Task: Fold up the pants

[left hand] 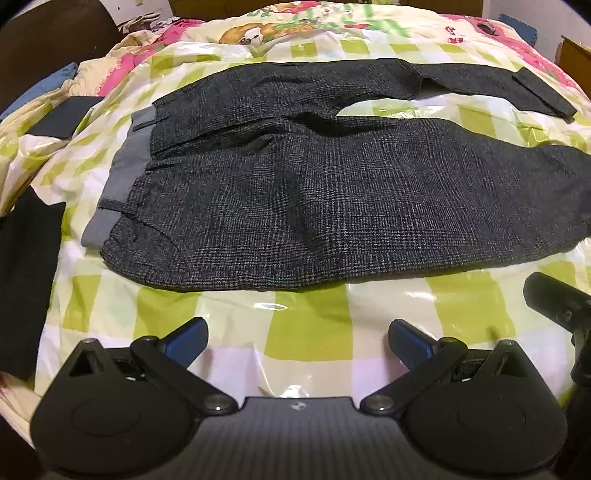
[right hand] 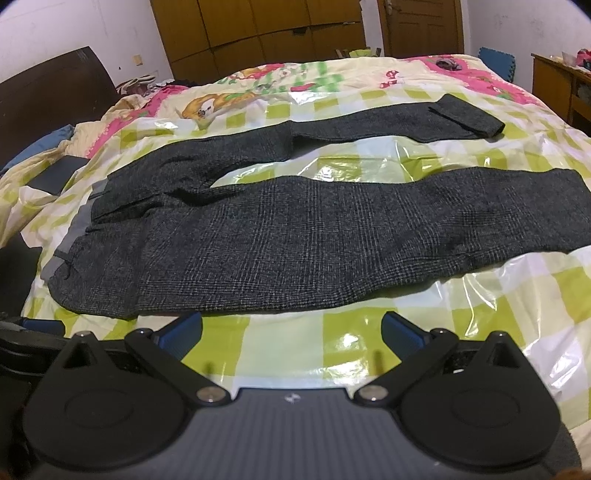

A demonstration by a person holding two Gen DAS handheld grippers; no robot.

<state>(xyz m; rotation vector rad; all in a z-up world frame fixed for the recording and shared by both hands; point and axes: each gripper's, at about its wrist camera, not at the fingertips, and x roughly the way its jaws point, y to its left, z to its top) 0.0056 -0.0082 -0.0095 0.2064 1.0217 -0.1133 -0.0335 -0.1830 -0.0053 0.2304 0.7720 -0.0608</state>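
Grey-checked pants (left hand: 314, 206) lie flat and unfolded on a glossy green-and-white checked plastic sheet (left hand: 303, 332) spread over the bed. Waistband (left hand: 122, 166) with its lighter grey lining sits to the left; both legs run to the right, split apart, the far leg's cuff (right hand: 467, 116) turned up. Left gripper (left hand: 298, 341): jaws wide apart, holding nothing, hovering over the sheet just short of the near edge of the pants. Right gripper (right hand: 291, 332): likewise spread wide, empty, near the same edge. Wooden wardrobe (right hand: 258, 33) stands behind the bed.
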